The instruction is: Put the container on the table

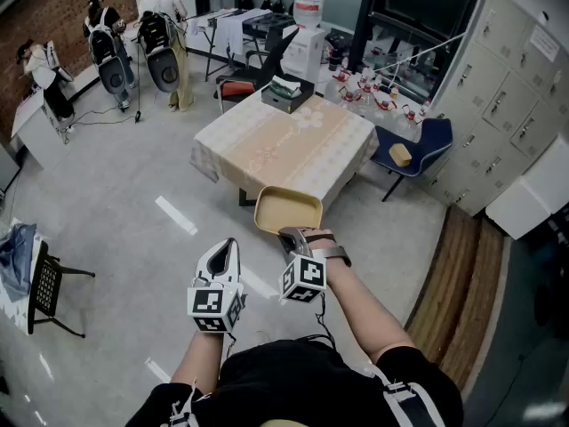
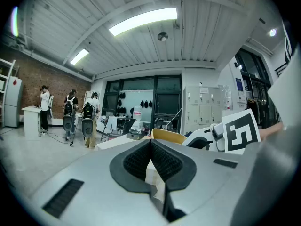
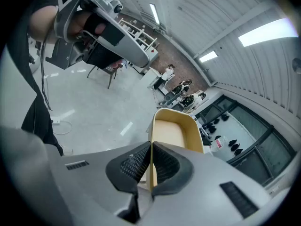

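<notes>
Transport is the step in hand, as I judge it: the container (image 1: 288, 210), yellow and open side up, hangs in the air just off the near edge of the table (image 1: 293, 145), above the floor and not yet over the cloth. The right gripper (image 1: 292, 236) has it by the near wall. In the right gripper view the jaws pinch that thin wall edge-on, pads nearly together with only the wall between them, and the container stretches away from the tips. A pinch on one wall leaves the whole weight hanging forward (which probably explains the gripper's downward tilt, keeping the container roughly level). I judge the hold fit for a short carry but prone to swing if hurried. The left gripper (image 1: 229, 245) sits just left of the right one and short of the container, its jaws closed on nothing. It looks parked out of the way, since one hand suffices here. The near half of the table is bare cloth, with a dark box (image 1: 286, 93) only at the far end, so the near part seems the natural landing spot. Next would be reaching over the edge and lowering the container flat.
</notes>
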Motion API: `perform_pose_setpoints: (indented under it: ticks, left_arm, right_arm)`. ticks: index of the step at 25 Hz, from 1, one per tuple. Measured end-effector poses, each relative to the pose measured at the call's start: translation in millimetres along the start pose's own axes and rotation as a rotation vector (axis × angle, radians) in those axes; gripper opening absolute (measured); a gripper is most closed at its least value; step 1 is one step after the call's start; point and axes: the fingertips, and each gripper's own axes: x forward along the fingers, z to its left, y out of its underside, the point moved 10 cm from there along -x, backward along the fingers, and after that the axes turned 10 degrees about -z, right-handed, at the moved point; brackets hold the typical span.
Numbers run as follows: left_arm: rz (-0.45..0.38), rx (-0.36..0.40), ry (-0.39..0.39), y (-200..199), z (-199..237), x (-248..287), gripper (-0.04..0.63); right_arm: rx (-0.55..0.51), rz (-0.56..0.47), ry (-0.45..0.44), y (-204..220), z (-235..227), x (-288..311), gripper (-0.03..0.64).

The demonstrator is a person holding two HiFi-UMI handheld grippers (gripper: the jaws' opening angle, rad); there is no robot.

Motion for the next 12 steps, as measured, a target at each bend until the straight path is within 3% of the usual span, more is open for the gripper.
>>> perform_pose_setpoints:
  ticks: [12]
  left_arm:
    - [-0.007, 0.003, 0.015, 3.8, 9.2, -7.4, 0.014]
  right_arm:
    - [0.021, -0.008, 0.019, -9.9, 1.1, 1.8, 0.029]
